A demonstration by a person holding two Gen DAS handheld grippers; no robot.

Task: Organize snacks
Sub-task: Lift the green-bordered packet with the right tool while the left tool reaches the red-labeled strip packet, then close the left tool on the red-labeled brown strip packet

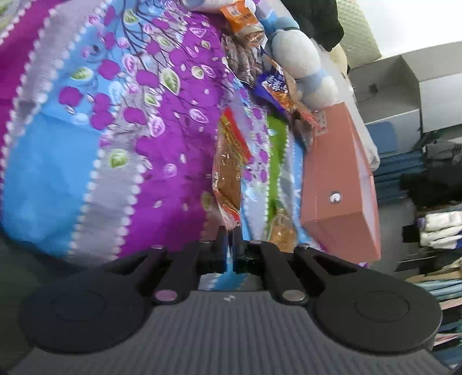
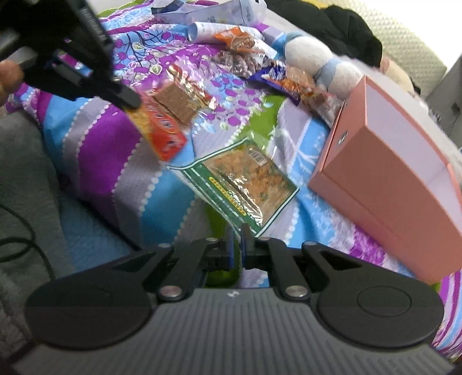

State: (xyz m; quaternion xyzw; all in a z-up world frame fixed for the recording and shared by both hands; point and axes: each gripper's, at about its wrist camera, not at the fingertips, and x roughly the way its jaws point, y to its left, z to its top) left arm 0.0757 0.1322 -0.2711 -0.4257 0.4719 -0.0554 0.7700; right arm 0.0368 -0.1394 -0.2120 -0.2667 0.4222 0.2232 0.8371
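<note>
My left gripper [image 1: 230, 230] is shut on the end of an orange-and-clear snack pack [image 1: 229, 161] and holds it up over the bedspread; in the right wrist view this gripper [image 2: 131, 102] and the pack [image 2: 164, 127] show at upper left. My right gripper [image 2: 237, 230] is shut on the corner of a green-edged clear snack bag [image 2: 245, 178]. A pink box [image 2: 387, 161] stands to the right, also seen in the left wrist view [image 1: 340, 184]. More snack packs [image 2: 288, 80] lie at the back.
A purple, blue and grey floral bedspread [image 2: 95, 135] covers the surface. A white and blue plush toy [image 2: 317, 60] lies behind the pink box. Paper wrappers [image 2: 213, 17] and dark clothing [image 2: 340, 26] lie at the far edge. A grey blanket [image 2: 26, 178] is at left.
</note>
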